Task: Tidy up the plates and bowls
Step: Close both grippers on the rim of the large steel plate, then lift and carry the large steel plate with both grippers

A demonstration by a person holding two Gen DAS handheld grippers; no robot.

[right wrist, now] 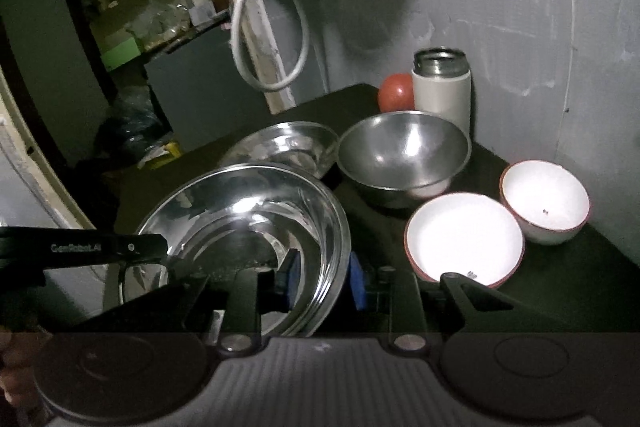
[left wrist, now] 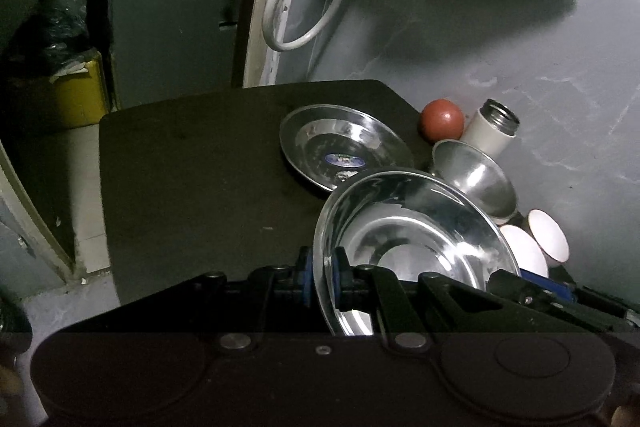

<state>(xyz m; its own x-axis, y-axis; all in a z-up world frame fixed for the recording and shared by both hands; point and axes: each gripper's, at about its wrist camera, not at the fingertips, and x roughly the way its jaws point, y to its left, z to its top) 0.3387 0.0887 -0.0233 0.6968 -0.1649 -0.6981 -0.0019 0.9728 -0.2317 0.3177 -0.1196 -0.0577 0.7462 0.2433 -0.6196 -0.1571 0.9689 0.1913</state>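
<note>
Left wrist view: steel plate (left wrist: 412, 243) is clamped at its rim by the left hand-held gripper (left wrist: 323, 281), raised above the tabletop (left wrist: 192, 167); a second plate (left wrist: 344, 147) lies unstacked.

Right wrist view: right hand-held gripper (right wrist: 320, 281) is closed on the opposite rim; steel bowl (right wrist: 404, 151) and two white bowls (right wrist: 464, 239) remain unsorted.

light: dim | glare: white bowl (right wrist: 464, 239) | edges: fisheye-bent, dark corners

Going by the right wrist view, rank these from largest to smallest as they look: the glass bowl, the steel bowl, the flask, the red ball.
1. Glass bowl, though it is nearest the camera, which inflates it.
2. Steel bowl.
3. Flask.
4. Red ball, partly hidden behind the flask and farthest back, so its true size is unsure.
</note>
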